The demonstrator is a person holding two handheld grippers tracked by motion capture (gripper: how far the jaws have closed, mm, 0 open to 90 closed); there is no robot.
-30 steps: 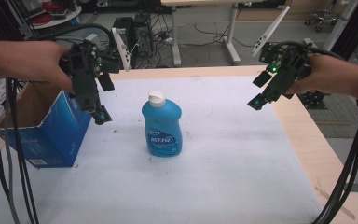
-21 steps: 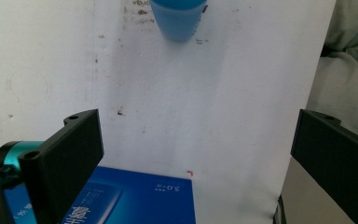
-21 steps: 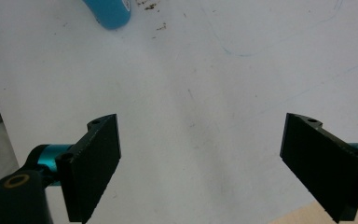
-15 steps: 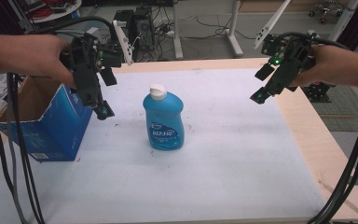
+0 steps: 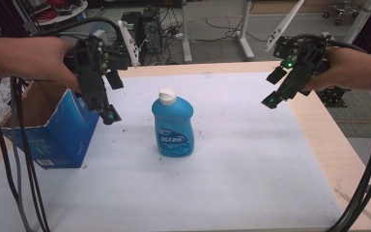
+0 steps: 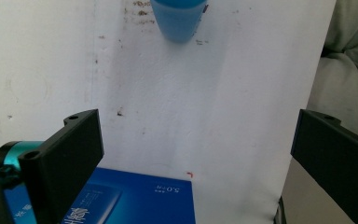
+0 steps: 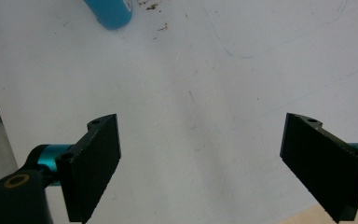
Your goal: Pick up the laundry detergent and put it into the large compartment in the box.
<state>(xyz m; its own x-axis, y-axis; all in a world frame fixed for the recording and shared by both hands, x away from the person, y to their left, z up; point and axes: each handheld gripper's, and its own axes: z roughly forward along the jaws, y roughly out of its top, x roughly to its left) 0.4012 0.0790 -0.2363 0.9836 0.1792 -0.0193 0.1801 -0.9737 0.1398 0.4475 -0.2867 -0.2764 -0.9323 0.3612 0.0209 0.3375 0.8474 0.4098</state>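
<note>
A blue detergent bottle [image 5: 173,126] with a white cap stands upright in the middle of the white sheet [image 5: 232,159]. Its base shows at the top of the left gripper view [image 6: 177,18] and of the right gripper view [image 7: 109,11]. My left gripper [image 5: 110,115] hangs in the air left of the bottle, above the edge of a blue cardboard box [image 5: 53,133]; its jaws stand wide apart with nothing between them [image 6: 193,154]. My right gripper [image 5: 272,100] hovers at the right over the sheet, jaws open and empty [image 7: 200,172].
The blue box [image 6: 135,200] stands open-topped at the table's left edge. The wooden table edge [image 5: 328,145] runs along the right. Black cables trail from both grippers down each side. Desks, legs and equipment stand beyond the table's far edge.
The bottle stands as before. Both hands hold about the same spots and the jaws keep the same gap.
</note>
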